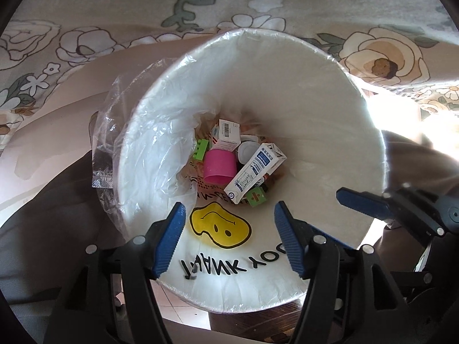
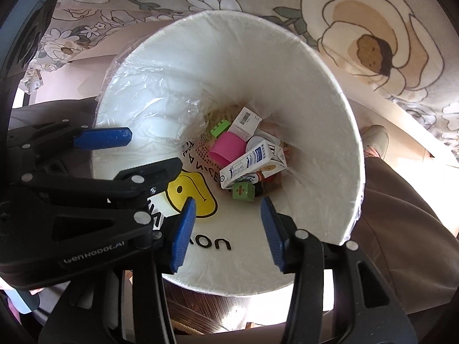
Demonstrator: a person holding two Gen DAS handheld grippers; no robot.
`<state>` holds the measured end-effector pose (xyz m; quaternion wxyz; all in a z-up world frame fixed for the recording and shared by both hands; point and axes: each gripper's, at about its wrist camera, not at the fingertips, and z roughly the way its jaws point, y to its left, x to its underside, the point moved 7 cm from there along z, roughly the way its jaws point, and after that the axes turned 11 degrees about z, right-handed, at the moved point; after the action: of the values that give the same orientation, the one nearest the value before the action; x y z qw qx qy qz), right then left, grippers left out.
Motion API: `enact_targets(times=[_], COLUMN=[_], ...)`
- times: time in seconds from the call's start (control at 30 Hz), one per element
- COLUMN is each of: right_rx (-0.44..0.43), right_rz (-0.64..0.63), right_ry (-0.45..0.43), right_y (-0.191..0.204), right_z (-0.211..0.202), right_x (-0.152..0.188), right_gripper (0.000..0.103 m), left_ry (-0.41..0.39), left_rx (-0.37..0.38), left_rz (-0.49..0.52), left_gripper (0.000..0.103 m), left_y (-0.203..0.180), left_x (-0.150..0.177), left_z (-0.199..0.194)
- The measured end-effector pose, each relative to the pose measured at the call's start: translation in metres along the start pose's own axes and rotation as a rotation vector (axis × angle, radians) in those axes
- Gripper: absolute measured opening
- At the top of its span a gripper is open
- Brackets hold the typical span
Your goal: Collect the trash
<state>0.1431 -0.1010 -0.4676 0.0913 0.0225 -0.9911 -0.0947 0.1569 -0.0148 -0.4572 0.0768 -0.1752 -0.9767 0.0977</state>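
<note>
Both the left gripper [image 1: 228, 238] and the right gripper [image 2: 228, 230] hang over the lined white bin [image 1: 370, 132] with jaws apart and empty, apparently positioned for dropping. The trash lies at the bottom: a milk carton [image 1: 254, 172] at three o'clock of a pink cup [image 1: 219, 166], a green block [image 1: 202, 149] at ten o'clock. Nothing blocks the opening; flowered cloth [image 1: 86, 14] surrounds it.

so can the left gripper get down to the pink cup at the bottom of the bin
Probably yes: the left gripper hangs open over the bin mouth, and the pink cup lies on top of the trash, uncovered, though deep.
</note>
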Motion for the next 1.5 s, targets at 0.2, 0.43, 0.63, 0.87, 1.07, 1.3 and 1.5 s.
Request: enact_targets(times=[0.2, 0.43, 0.63, 0.87, 1.07, 1.3, 1.5], right_rx=[0.035, 0.070, 0.075, 0.082, 0.069, 0.072, 0.098], right_rz=[-0.037, -0.061, -0.074, -0.090, -0.110, -0.110, -0.066], right_ry=[-0.082, -0.250, -0.426, -0.631, -0.724, -0.842, -0.942], right_y=[0.004, 0.002, 0.005, 0.008, 0.018, 0.034, 0.042], right_z=[-0.032, -0.102, -0.188, -0.282, -0.331, -0.368, -0.381], right_x=[0.003, 0.010, 0.026, 0.060, 0.097, 0.150, 0.184], right_gripper=[0.048, 0.048, 0.052, 0.058, 0.068, 0.080, 0.082], left_ry=[-0.081, -0.233, -0.419, -0.588, -0.665, -0.762, -0.797], left_rx=[-0.027, -0.103, -0.172, -0.279, -0.322, -0.374, -0.352], left_rz=[0.006, 0.019, 0.035, 0.065, 0.113, 0.142, 0.166], left_gripper=[0.067, 0.067, 0.080, 0.088, 0.091, 0.094, 0.094], left_y=[-0.002, -0.004, -0.013, -0.029, -0.052, -0.078, -0.099], left_x=[0.003, 0.012, 0.028, 0.051, 0.080, 0.118, 0.140], left_z=[-0.034, -0.101, -0.184, -0.267, -0.307, -0.341, -0.346])
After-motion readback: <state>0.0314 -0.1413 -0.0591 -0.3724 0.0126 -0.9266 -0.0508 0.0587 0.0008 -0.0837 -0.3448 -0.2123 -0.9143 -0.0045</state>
